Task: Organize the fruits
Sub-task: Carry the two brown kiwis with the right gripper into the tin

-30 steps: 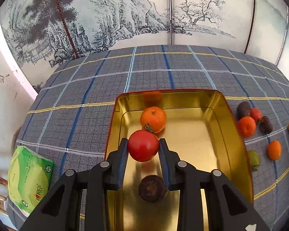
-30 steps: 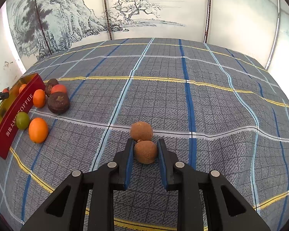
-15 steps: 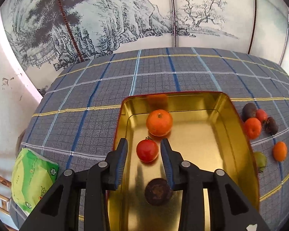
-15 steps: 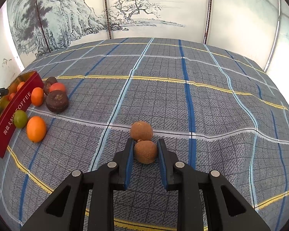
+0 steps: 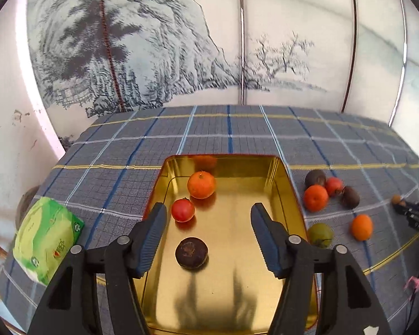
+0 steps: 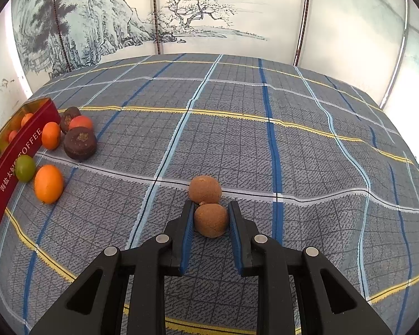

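Left wrist view: the left gripper [image 5: 206,233] has let go of the red fruit [image 5: 183,210], which now sits in the gold tin [image 5: 290,195]. Its jaws are opening, empty. The right gripper [image 6: 211,220] squeezes a brown fruit [image 6: 211,220], well away from the tin.

Left wrist view: looks steeply down along its fingers into the near tin [image 5: 289,184]. Right wrist view: faces across the cloth [image 6: 265,145], tin [image 6: 16,150] at far left. Shared: tin and loose fruit [image 5: 315,198] [image 6: 50,139] (opposite sides).
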Motion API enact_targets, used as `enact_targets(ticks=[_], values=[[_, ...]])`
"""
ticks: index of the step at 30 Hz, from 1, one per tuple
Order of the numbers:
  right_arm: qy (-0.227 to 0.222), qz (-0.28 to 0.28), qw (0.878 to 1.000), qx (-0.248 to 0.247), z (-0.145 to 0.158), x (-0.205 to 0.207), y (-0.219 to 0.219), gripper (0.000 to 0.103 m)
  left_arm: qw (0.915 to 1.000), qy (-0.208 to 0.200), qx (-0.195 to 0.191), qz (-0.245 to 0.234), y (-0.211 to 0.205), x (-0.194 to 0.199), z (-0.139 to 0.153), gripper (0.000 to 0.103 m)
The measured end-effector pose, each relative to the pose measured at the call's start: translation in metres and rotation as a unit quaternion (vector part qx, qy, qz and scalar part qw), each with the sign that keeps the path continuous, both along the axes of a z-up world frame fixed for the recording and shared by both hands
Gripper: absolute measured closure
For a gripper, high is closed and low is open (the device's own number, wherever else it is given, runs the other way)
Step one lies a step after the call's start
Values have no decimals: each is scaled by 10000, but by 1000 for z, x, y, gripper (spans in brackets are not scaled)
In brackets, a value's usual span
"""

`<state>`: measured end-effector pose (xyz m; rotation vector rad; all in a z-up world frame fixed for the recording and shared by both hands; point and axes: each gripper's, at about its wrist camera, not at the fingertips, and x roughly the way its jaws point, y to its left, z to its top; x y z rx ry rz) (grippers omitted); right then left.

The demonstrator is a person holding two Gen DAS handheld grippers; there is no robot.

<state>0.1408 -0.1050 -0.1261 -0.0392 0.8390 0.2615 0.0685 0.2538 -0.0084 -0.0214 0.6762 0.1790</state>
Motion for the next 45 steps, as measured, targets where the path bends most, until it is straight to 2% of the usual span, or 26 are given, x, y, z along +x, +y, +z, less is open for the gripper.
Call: enact_targets(ticks=[4,15,19,22,26,31,36,45], values=[[-13,-2,10000,-61,0,0,1,78,9997,-184,66,151,1,-6,-3,37],[-159,-57,9984,-548,2,-2,14,78,9987,-436,116,224,18,-15,-23,35],[-175,-124,9995,-239,16,-2,23,78,9983,-517,99,239,27,-17,-26,32],[-389,47,9992,70,42,-7,46,78,9980,-564,-9,301,34,-19,-29,28],[-628,680,9954,258,75,-16,101,78,9974,-571,-175,410,44,-19,-37,28],[-796,1561,9832,509,107,-31,175,78,9964,-645,-309,464,52,-22,-42,25],[-716,2151,9721,596,110,-39,237,78,9957,-710,-323,492,59,-26,-47,21],[-513,2457,9653,727,101,-38,286,78,9944,-734,-493,570,66,-28,-48,15]])
